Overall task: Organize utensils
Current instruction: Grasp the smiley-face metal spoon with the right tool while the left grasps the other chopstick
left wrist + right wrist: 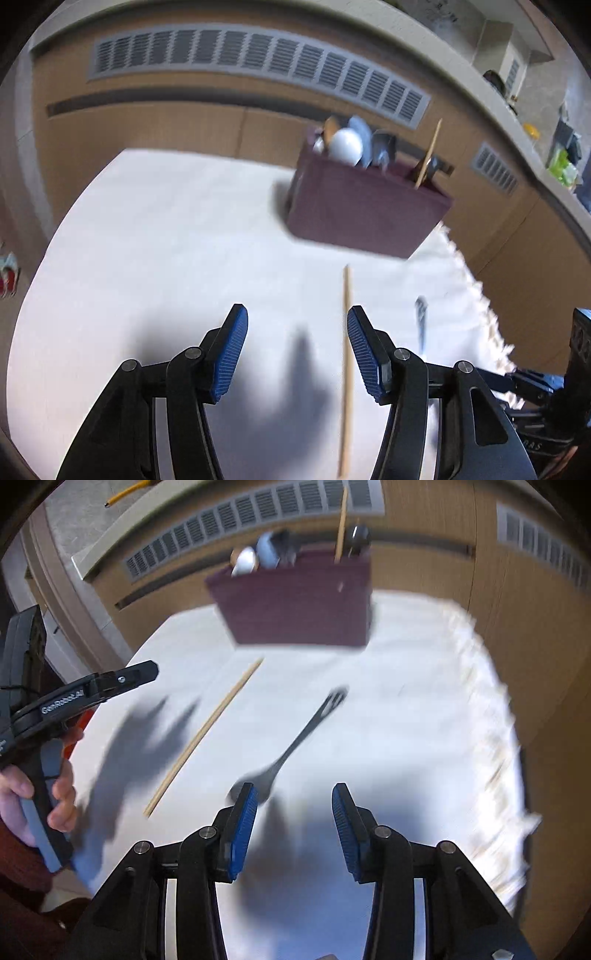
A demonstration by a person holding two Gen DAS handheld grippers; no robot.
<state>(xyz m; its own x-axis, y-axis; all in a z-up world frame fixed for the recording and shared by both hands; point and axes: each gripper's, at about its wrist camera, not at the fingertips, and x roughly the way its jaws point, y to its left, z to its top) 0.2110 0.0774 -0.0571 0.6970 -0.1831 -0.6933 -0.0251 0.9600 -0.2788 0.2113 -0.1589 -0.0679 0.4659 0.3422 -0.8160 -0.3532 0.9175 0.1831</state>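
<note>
Both claws, left [297,349] and right [294,825], gape wide and empty over the white table [406,738], where the thin wooden chopstick [207,731] and dark metal spoon [291,753] (light, stiff, likely slippery) want mid-shaft grips.

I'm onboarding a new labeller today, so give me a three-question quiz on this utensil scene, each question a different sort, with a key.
1. True or false: the right gripper is shut on the dark spoon.
2. Multiple choice: where is the loose chopstick lying? A) inside the maroon holder B) flat on the white cloth C) between the left gripper's pads
3. Fill in: a second chopstick stands upright in the ____.

Key:
1. False; it is open and holds nothing, with the spoon lying on the cloth.
2. B; it lies beside the open left gripper.
3. Maroon holder.
</note>
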